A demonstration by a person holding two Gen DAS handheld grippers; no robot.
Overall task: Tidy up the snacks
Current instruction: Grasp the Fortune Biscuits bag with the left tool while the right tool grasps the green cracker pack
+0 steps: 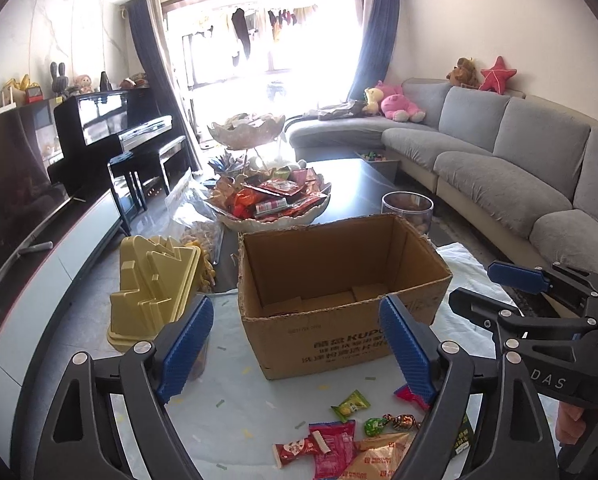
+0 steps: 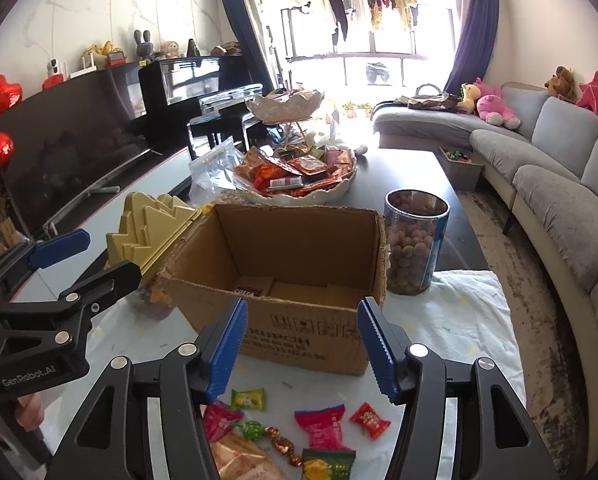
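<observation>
Right wrist view alone shows a small packet (image 2: 255, 285) inside the cardboard box (image 2: 283, 320); both the left gripper (image 1: 295, 344) and the right gripper (image 2: 303, 344) gape, empty.

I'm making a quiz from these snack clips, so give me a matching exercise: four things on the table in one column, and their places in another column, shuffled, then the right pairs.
Things
1. cardboard box
2. clear jar of round snacks
3. gold tray
4. small yellow-green packet

Places
A. just right of the box
B. on the white cloth in front of the box
C. middle of the table, open at the top
D. just left of the box

Pairs: 1-C, 2-A, 3-D, 4-B
</observation>
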